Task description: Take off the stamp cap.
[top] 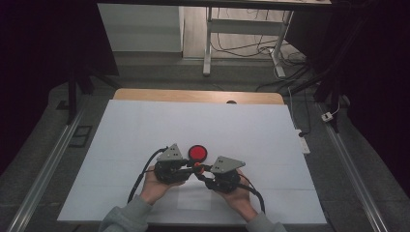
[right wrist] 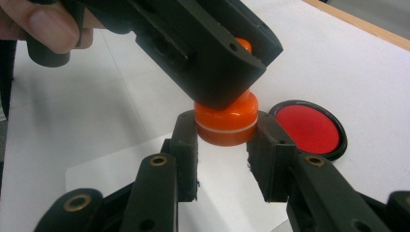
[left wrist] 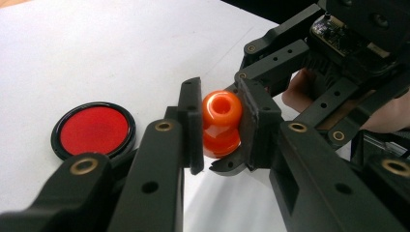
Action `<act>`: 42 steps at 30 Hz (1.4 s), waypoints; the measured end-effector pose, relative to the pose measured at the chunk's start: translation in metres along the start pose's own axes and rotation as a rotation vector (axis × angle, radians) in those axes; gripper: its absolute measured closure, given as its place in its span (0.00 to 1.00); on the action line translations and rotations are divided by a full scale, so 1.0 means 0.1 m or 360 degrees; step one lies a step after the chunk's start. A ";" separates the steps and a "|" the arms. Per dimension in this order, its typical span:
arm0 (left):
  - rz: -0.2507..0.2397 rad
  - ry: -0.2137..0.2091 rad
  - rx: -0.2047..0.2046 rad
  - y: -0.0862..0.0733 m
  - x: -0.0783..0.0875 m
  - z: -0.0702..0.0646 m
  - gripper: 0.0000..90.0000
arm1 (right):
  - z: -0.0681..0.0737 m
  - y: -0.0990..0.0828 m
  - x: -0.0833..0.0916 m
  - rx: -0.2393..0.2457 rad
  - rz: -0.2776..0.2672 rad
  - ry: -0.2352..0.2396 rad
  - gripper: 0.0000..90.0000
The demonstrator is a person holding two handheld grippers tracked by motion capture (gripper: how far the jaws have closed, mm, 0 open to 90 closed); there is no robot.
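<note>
Orange and glossy, a small stopper-like piece (left wrist: 221, 123) sits at the centre of the left gripper view, with a rounded upper part that has a hole in its top and a wider lower part below it. In the right gripper view the same orange piece (right wrist: 226, 123) shows a thin pale line around its broad end, just above the middle of the frame. The left tongs (left wrist: 220, 128) pinch the rounded upper part between their two black pads, one pad on each side and touching it. The right tongs (right wrist: 222, 145) pinch the broad end in the same way, with their pads against its sides, so both pairs are closed on the one piece. In the high view the piece (top: 197, 169) is a small orange spot between the two grippers, lower centre of the frame, held just above the white table (top: 145, 130); the left tongs (top: 192, 169) come at it from the left and the right tongs (top: 202, 170) from the right. A round red disc with a black rim (top: 197, 152) lies flat on the table just above the grippers in that view, near the piece but not touching it. Each gripper is held in one of the person's hands, which enter from the bottom edge in grey sleeves.
</note>
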State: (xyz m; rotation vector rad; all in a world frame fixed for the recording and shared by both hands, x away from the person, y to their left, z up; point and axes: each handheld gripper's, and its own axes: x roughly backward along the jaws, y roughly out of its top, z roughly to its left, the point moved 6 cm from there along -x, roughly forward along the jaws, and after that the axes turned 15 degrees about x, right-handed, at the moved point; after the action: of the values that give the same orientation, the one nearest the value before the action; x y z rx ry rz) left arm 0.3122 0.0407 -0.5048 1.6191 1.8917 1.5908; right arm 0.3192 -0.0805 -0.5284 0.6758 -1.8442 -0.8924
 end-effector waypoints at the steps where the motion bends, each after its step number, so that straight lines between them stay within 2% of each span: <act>1: -0.0001 -0.0001 -0.0001 0.00 0.00 0.00 0.81 | 0.00 0.00 0.00 0.0000 0.0000 0.0000 0.72; 9: -0.0013 -0.0009 0.0001 0.01 0.01 0.00 0.81 | 0.00 0.01 0.01 -0.0017 -0.0015 -0.0009 0.72; 14: -0.0013 -0.0024 0.0003 0.01 0.02 -0.01 0.81 | -0.01 0.01 0.03 0.0017 -0.0004 0.0003 0.72; 23: -0.0013 -0.0034 0.0004 0.01 0.02 -0.01 0.81 | -0.01 0.02 0.03 0.0030 -0.0007 0.0014 0.72; 33: -0.0020 -0.0041 0.0014 0.02 0.03 -0.01 0.81 | 0.00 0.02 0.04 -0.0009 -0.0027 0.0012 0.72; 42: -0.0017 -0.0045 0.0012 0.02 0.02 -0.02 0.81 | -0.01 0.02 0.05 0.0047 0.0005 0.0006 0.72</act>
State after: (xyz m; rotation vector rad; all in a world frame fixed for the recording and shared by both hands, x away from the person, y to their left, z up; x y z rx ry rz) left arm 0.3111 0.0412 -0.5019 1.6231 1.8916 1.5499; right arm 0.3179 -0.0835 -0.5236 0.6923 -1.8576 -0.8629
